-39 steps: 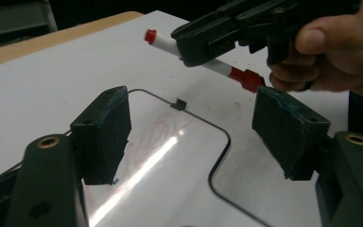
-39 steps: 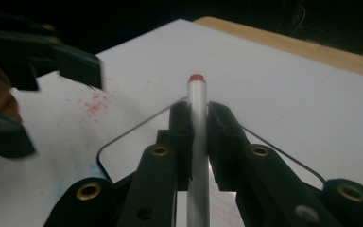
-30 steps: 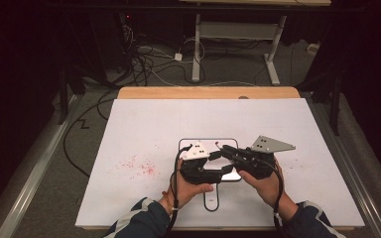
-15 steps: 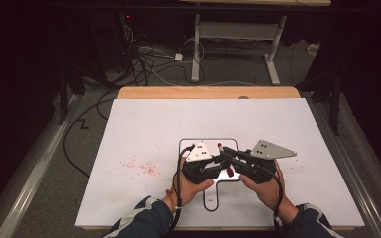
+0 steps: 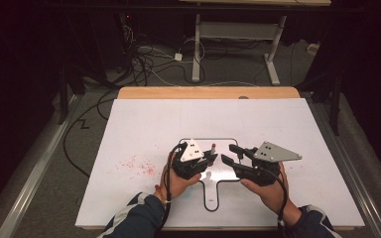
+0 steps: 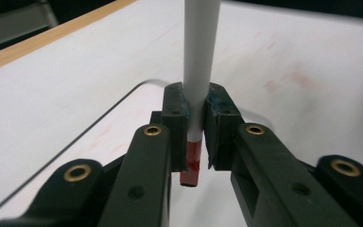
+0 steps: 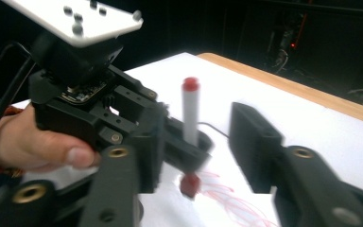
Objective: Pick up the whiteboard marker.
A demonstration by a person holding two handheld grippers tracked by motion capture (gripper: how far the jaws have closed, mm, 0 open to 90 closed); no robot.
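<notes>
A white marker (image 6: 197,66) with red ends stands upright between the jaws of my left gripper (image 6: 196,120), which is shut on its lower part. In the high view the left gripper (image 5: 207,159) sits over a black-outlined shape (image 5: 228,140) on the white board, with the marker's red top (image 5: 213,147) poking up. My right gripper (image 5: 232,154) is just to its right, open, with nothing between its jaws. In the right gripper view the marker (image 7: 189,111) stands a short way beyond my open right gripper (image 7: 201,146), and the hand (image 7: 38,144) holding the left gripper is at the left.
The white board (image 5: 144,124) lies on a wooden table (image 5: 208,92). Red scribbles (image 5: 136,166) mark the board left of the hands, and more red lines (image 7: 227,201) lie under the marker. Cables (image 5: 149,59) and desk legs (image 5: 196,49) are on the floor beyond.
The right gripper has drawn back to the right, away from the left gripper it was pressed against. The left gripper still holds the marker in about the same place.
</notes>
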